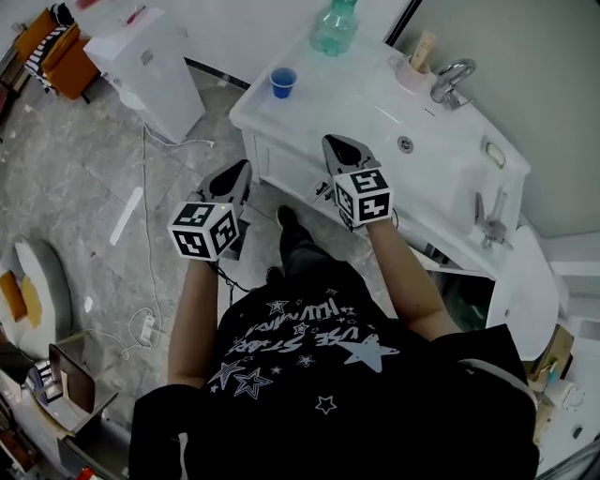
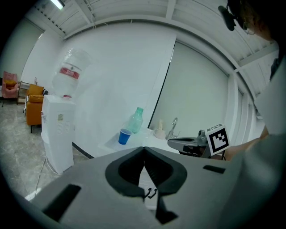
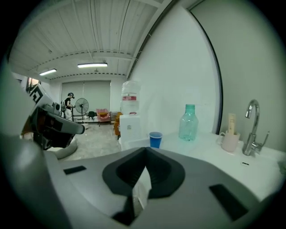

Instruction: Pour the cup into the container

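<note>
White bathroom counter point(image 1: 361, 98) stands ahead of us. Nearest, our left gripper point(image 1: 236, 172) and right gripper point(image 1: 339, 143) hover short of its front edge, each with jaws pressed together on nothing. Farther off, the blue cup point(image 1: 282, 82) stands upright by the counter's left corner, with the green plastic bottle point(image 1: 335, 26) beyond it at the back edge. We judge one gripper must spread first, pinch the cup's wall gently, and carry it level.

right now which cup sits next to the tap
The pale cup, right beside the tap; the blue cup stands apart, past the bottle.
</note>
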Motion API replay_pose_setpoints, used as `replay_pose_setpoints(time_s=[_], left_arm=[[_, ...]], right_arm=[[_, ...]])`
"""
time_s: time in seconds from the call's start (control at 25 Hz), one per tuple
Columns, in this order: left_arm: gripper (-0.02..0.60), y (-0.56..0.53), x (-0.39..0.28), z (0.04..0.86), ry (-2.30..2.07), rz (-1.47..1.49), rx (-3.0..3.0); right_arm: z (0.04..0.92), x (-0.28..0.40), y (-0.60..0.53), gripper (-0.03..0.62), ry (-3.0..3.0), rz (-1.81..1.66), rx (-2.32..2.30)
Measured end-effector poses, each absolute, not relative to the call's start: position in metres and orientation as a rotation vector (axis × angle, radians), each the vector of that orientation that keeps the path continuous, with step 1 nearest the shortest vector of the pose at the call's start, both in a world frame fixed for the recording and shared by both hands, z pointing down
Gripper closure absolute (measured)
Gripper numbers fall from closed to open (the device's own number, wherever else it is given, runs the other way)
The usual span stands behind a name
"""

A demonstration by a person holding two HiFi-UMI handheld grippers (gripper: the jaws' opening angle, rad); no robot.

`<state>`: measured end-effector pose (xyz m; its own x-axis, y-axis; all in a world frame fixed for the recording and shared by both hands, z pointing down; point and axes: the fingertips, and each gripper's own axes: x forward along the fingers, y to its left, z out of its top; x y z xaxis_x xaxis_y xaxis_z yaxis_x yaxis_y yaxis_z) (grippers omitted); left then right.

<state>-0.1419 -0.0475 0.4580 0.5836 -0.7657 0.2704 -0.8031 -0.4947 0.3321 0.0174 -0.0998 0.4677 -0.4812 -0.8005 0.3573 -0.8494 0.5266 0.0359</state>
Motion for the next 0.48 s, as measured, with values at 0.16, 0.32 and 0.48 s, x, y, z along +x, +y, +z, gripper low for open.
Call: replay_pose_setpoints(time_s=[0.16,0.32,0.48], left_arm=[[0.572,-0.032,-0.137,0.463,-1.227,0.118,2.39],[0.572,-0.025,-0.132,0.463,-1.216,0.118,2.398],[0.572,-0.024,-0.13,0.46,-1.228,0.113,2.397]], right_arm=[[0.46,0.023,-0.078,0.588,-2.441,0.193,1.388],[0.456,0.027,-0.068,0.588,-2.427,0.151,1.369],[0.453,0.027,-0.064,0.588,-2.427,0.154,1.338]])
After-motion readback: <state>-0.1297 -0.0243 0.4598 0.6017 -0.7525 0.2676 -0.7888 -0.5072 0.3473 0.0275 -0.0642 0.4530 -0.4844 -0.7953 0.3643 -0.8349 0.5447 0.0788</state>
